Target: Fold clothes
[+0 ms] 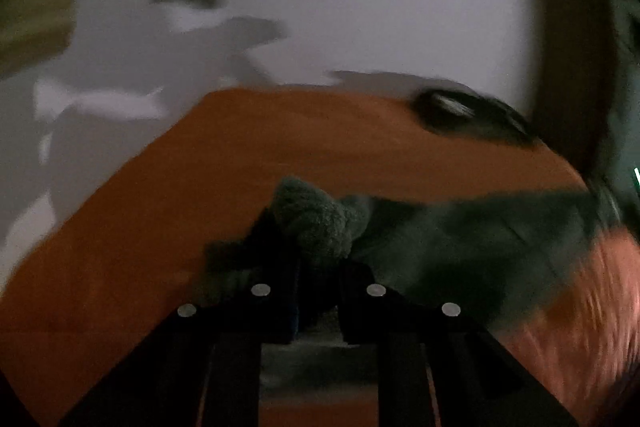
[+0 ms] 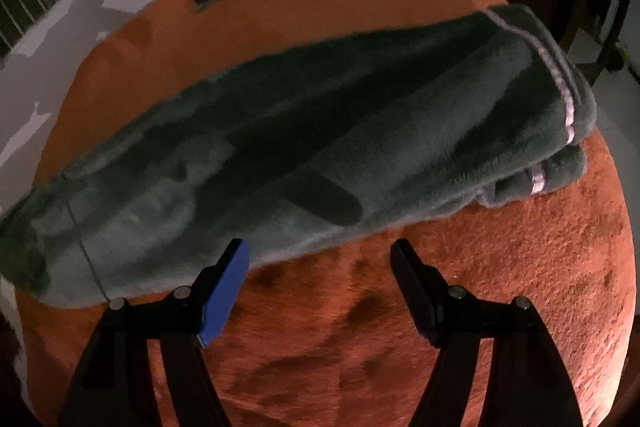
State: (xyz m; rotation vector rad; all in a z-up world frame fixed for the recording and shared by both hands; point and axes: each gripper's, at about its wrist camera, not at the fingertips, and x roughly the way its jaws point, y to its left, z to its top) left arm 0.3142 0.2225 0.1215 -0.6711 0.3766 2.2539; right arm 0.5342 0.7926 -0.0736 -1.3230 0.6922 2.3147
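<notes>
You see a grey garment [image 2: 320,131] of soft, matt fleece with a pale ribbon trim. Beneath it lies an orange cover [image 2: 500,287] of short, rough pile. Blue pads [image 2: 224,291] look smooth plastic.

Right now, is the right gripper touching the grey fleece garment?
Apart. In the right wrist view the right gripper hangs open over the orange blanket, and nothing lies between its fingers; the grey fleece garment lies beyond them.

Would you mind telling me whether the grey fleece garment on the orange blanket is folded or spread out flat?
Folded: the grey fleece garment lies as a long doubled band on the orange blanket, and at its right end the pale-trimmed edges stack in layers.
</notes>
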